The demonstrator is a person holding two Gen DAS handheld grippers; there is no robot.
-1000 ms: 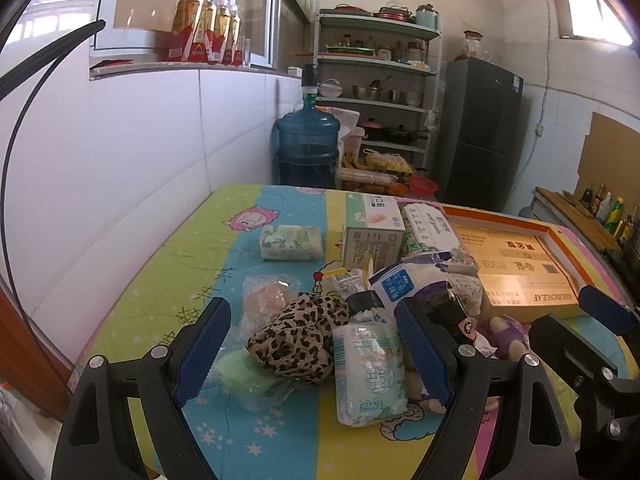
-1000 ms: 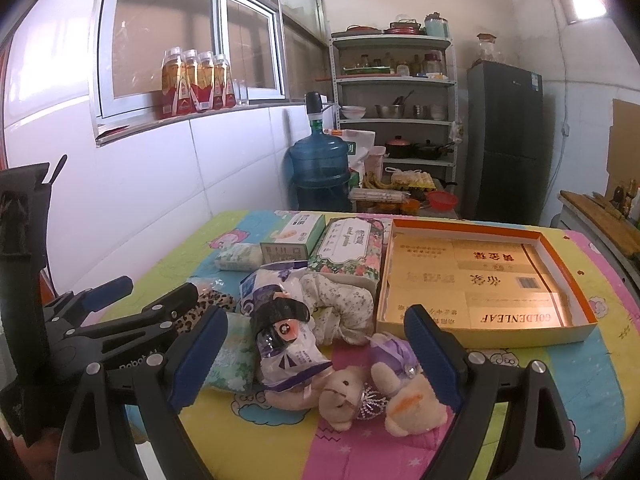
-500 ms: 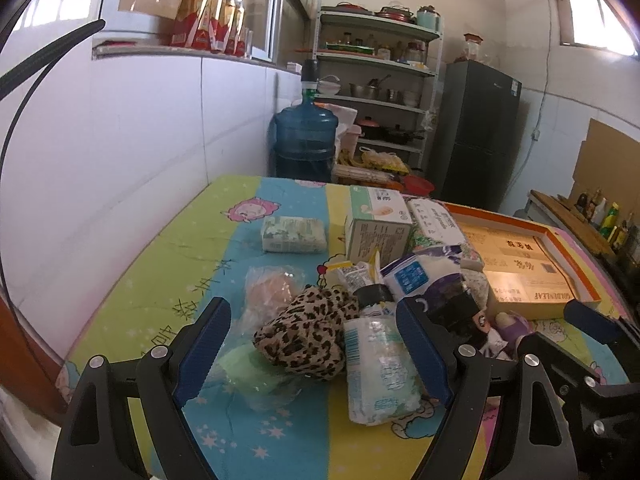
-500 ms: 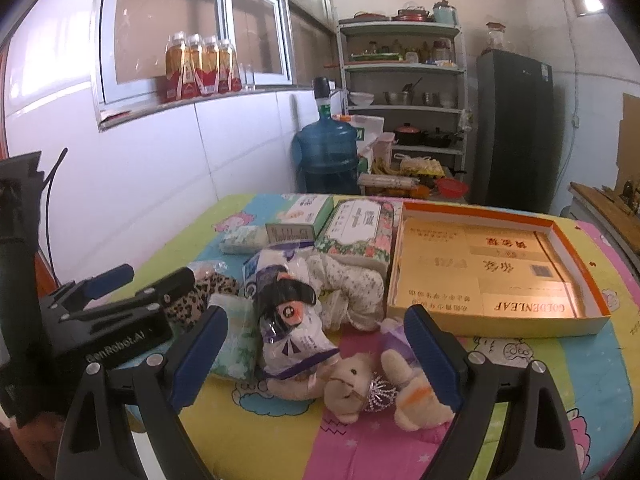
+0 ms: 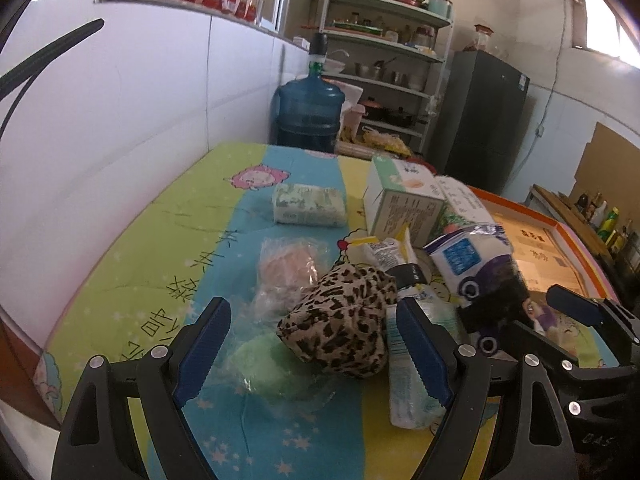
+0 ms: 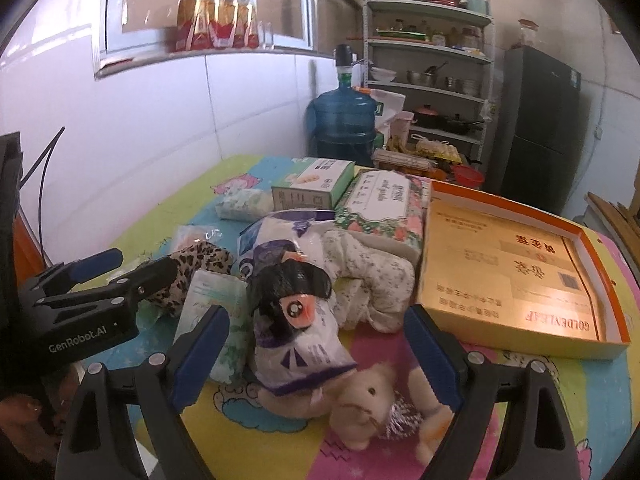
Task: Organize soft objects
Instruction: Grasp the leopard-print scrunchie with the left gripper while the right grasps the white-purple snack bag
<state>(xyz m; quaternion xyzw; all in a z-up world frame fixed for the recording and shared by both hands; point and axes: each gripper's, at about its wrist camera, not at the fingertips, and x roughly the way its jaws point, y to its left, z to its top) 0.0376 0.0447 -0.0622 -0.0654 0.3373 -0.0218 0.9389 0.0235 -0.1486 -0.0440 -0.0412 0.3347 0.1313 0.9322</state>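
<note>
Cartoon-print tablecloth, white tiled wall, water jug, both grippers wide open, empty.

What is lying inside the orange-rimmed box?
The orange-rimmed box shows only its printed yellow floor in the right wrist view; no soft item lies in it. The near wall hides a thin strip of the floor behind it, so that strip cannot be checked.
</note>
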